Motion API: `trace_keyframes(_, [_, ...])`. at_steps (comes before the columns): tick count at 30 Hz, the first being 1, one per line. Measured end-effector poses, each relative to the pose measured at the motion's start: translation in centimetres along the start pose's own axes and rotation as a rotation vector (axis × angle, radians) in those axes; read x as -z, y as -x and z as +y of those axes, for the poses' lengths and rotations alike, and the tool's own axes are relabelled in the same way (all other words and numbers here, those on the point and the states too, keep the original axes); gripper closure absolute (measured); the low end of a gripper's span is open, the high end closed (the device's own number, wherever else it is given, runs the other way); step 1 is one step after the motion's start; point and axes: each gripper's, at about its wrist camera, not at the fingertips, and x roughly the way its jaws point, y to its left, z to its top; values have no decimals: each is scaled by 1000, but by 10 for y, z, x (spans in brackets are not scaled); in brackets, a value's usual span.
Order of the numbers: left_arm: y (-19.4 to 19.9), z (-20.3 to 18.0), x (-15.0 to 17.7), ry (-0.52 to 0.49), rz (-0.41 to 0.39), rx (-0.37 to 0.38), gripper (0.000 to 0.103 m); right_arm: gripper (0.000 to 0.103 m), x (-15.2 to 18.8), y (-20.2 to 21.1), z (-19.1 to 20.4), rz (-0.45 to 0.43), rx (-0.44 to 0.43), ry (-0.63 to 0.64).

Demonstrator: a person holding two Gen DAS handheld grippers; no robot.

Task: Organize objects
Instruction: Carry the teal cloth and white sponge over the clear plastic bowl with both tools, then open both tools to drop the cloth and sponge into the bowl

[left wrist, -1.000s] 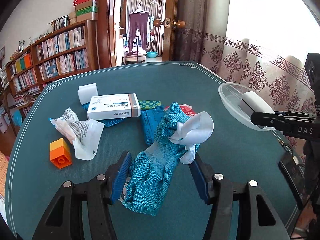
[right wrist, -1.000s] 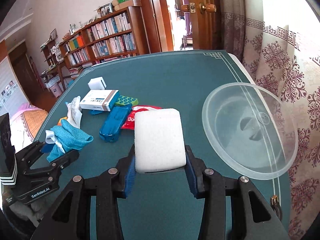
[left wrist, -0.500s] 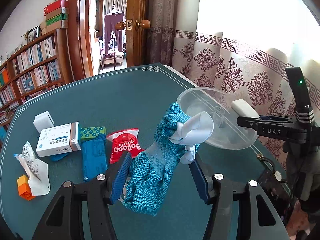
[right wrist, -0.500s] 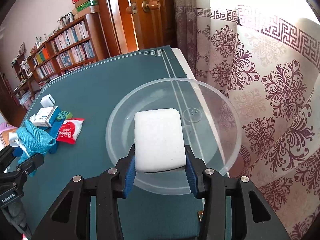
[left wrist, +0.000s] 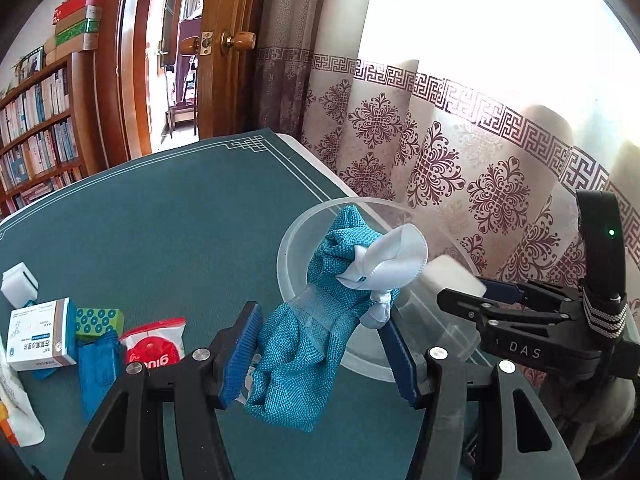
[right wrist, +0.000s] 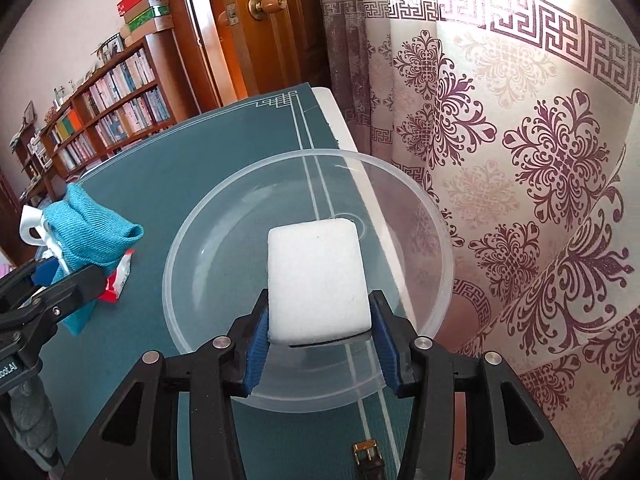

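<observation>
Gripping sponge (right wrist: 318,280) over clear bowl (right wrist: 424,216)

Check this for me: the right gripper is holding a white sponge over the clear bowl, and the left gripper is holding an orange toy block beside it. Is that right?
Not quite. The left gripper holds a teal cloth pouch with a white ribbon, not an orange block; the left wrist view shows it between the jaws. The rest stands: the right gripper holds the white sponge over the clear bowl.
</observation>
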Motion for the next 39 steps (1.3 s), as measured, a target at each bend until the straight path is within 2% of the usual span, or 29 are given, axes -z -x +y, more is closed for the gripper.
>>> trace_keyframes(1, [-5, -1, -3, 4, 5, 3, 40, 48, 0, 0, -1, -2, 1, -4])
trace_keyframes(7, [-24, -6, -12, 29, 22, 48, 35, 47, 3, 3, -4, -3, 2, -15])
trace_keyframes(10, [-25, -9, -15, 30, 13, 60, 26, 47, 5, 5, -2, 4, 2, -10])
trace_keyframes(13, [-22, -6, -15, 27, 3, 57, 24, 47, 8, 8, 1, 2, 2, -3])
trace_keyframes(22, [-16, 15, -8, 58, 6, -15, 22, 47, 10, 10, 8, 8, -1, 18])
trace_keyframes(27, [-13, 19, 4, 42, 21, -35, 20, 47, 11, 8, 16, 24, 7, 49])
trace_keyframes(35, [-16, 25, 14, 36, 33, -58, 18, 47, 2, -22, 38, 83, 113, 172])
trace_keyframes(39, [-22, 27, 18, 39, 53, -59, 18, 47, -7, -41, 44, 115, 133, 208])
